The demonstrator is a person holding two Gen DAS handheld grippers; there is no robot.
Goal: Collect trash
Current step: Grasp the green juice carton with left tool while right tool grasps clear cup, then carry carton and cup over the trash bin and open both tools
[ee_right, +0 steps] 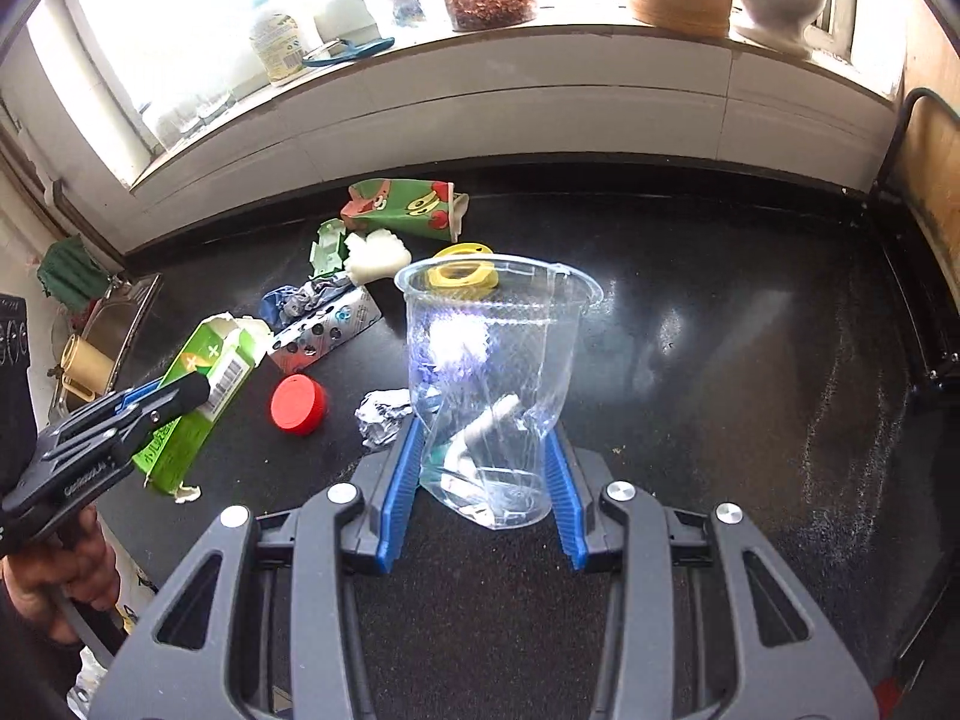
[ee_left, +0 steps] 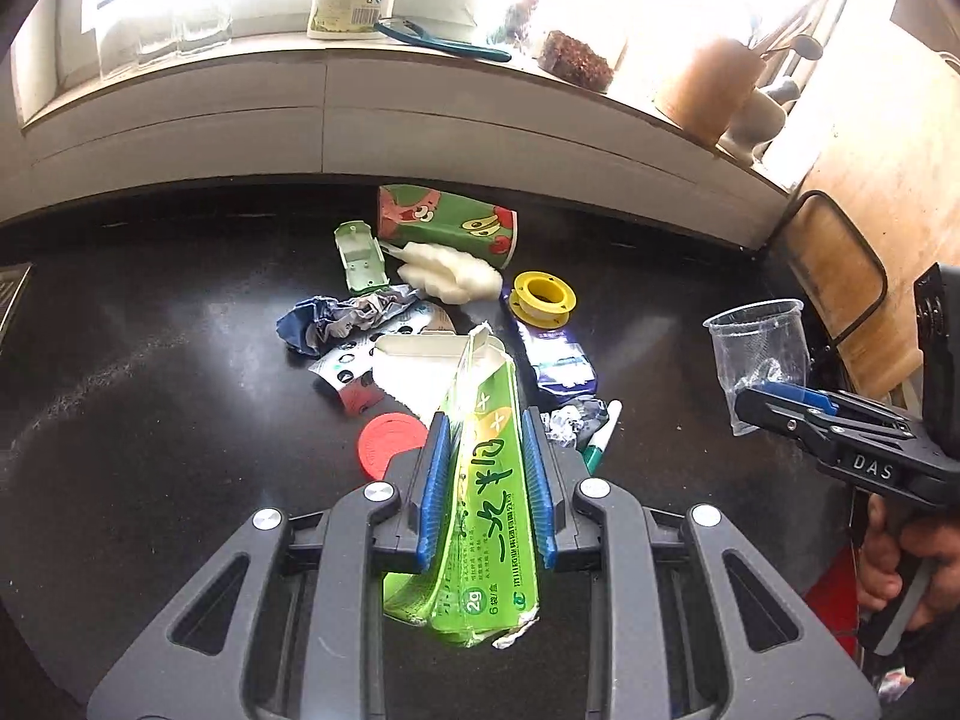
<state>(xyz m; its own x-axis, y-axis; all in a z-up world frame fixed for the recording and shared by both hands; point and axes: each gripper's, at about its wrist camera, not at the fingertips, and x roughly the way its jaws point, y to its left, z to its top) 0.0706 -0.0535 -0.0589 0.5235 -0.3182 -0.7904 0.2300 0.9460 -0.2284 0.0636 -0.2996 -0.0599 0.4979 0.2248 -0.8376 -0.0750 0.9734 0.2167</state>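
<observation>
Green carton (ee_left: 480, 516), flattened and torn at both ends, sits pinched between the blue fingers (ee_left: 433, 480) of the left gripper (ee_left: 485, 438), lifted above the black desk (ee_left: 150, 360). Its label shows "2g" and Chinese print I cannot read surely. The right gripper (ee_right: 489, 450) squeezes a clear plastic cup (ee_right: 498, 372) near its crumpled base, rim up, off the desk; that gripper is marked "DAS".

wrist views angled down, shared countertop (ee_left: 150, 360)
</observation>
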